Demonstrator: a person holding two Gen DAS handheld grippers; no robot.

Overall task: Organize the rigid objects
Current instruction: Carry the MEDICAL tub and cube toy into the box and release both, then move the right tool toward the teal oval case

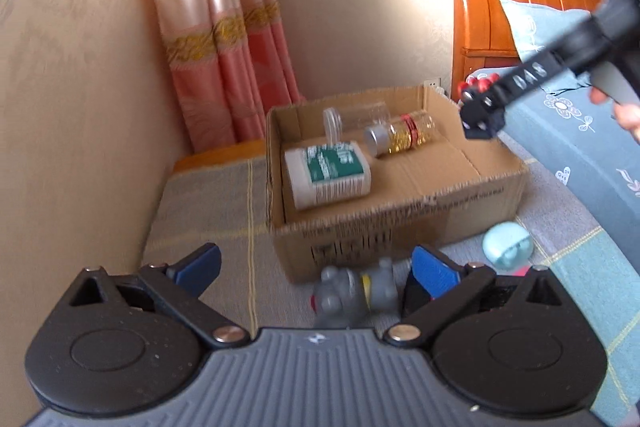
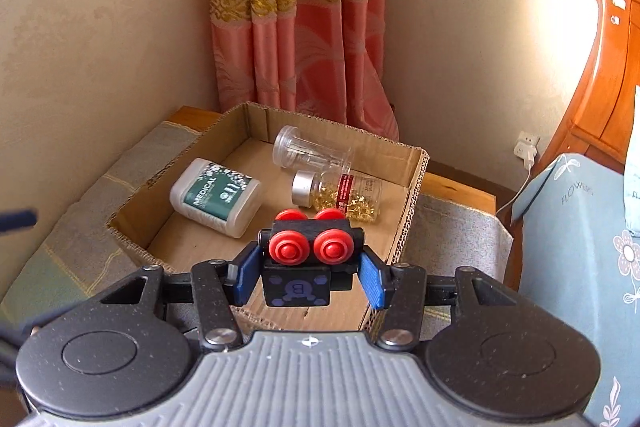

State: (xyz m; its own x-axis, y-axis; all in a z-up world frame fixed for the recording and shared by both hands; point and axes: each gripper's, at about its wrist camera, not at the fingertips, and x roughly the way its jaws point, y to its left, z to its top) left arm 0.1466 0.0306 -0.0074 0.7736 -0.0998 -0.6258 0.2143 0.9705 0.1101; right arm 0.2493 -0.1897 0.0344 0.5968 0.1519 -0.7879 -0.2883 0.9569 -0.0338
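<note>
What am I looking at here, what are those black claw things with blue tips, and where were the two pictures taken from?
Those are two hand-held grippers: a person carries one in each hand, and each has its own camera looking along its two blue-padded fingers. So one picture is from the left gripper, the other from the right gripper.

Both look at a cardboard box on a bed. In it lie a white bottle, a clear cup and a jar of yellow capsules.

The right gripper is shut on a black toy with red wheels, over the box. The left is open and empty; below it a grey toy and a pale blue ball lie outside the box.
</note>
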